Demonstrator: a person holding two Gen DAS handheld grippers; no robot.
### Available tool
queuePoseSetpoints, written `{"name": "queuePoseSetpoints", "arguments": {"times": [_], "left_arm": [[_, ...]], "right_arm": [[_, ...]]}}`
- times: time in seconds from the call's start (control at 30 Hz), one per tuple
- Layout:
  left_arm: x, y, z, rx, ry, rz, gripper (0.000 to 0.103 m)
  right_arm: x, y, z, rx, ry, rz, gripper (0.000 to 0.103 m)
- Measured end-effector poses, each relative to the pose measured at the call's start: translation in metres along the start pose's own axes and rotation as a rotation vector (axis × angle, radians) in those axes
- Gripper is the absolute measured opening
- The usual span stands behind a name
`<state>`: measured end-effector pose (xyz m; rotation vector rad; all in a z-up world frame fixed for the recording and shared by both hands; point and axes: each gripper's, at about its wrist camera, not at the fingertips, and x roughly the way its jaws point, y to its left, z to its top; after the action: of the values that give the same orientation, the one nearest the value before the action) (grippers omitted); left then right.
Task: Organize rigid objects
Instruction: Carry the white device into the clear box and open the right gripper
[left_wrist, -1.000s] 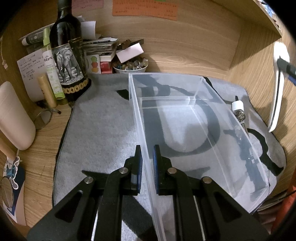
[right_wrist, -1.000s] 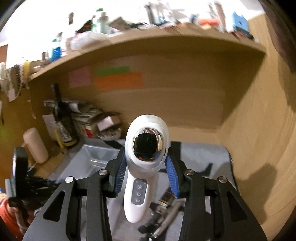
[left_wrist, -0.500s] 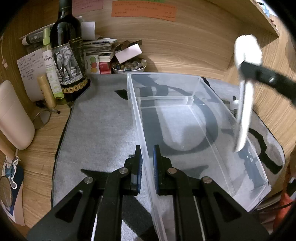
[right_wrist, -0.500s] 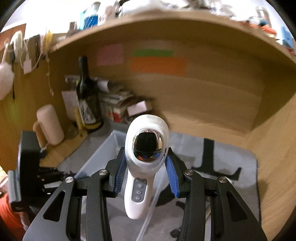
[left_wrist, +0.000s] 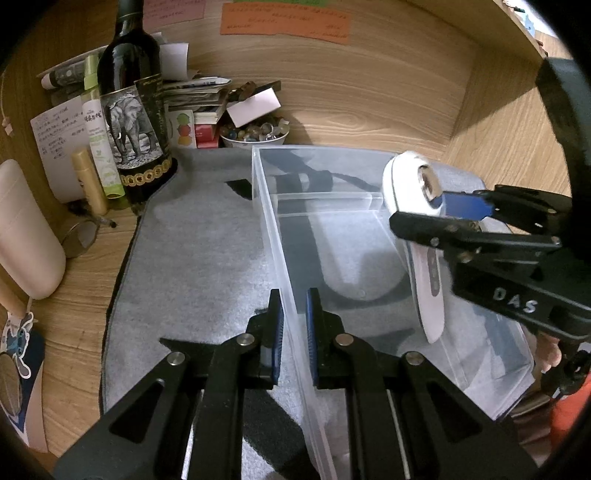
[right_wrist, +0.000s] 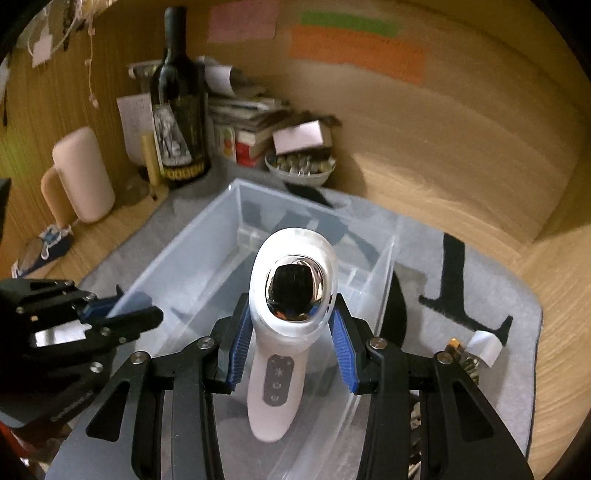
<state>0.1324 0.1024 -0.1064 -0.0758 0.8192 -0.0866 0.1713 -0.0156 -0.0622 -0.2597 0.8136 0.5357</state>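
A clear plastic bin (left_wrist: 273, 229) (right_wrist: 184, 258) stands on a grey mat. My left gripper (left_wrist: 294, 325) is shut on the bin's near left wall; it also shows in the right wrist view (right_wrist: 110, 314). My right gripper (right_wrist: 291, 343) is shut on a white handheld device (right_wrist: 291, 314) with a shiny metal head and holds it above the bin's inside, handle hanging down. The device (left_wrist: 410, 206) and the right gripper (left_wrist: 450, 218) show over the bin's right side in the left wrist view.
A dark wine bottle (left_wrist: 133, 107), a green spray bottle (left_wrist: 98, 129), stacked books, a bowl of stones (left_wrist: 255, 133) and a cream cylinder (left_wrist: 22, 229) crowd the back left. A small white-capped bottle (right_wrist: 476, 347) lies on the mat right of the bin. Wooden walls close the back and right.
My right gripper has carried the white device leftward and down, from beside the bin to over its inside. My left gripper has kept its hold on the bin wall.
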Motion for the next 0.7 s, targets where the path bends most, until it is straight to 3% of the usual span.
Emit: {"name": "queuePoseSetpoints", "arguments": {"times": [0.23,0.47,0.6,0.7], "left_arm": [[0.0,0.0,0.0,0.009,-0.003,0.002,0.012],[0.0,0.0,0.0,0.012,-0.001,0.003,0.012],[0.001,0.0,0.001,0.013,0.003,0.006,0.012],[0.001,0.0,0.001,0.012,0.005,0.008,0.012]], "right_arm": [[0.014,0.002,-0.001,-0.018,0.067,0.012,0.038],[0.013,0.002,-0.001,-0.024,0.058,0.005,0.04],[0.007,0.001,0.001,-0.032,0.027,-0.003,0.052],[0.001,0.002,0.002,-0.046,0.002,-0.018,0.054]]}}
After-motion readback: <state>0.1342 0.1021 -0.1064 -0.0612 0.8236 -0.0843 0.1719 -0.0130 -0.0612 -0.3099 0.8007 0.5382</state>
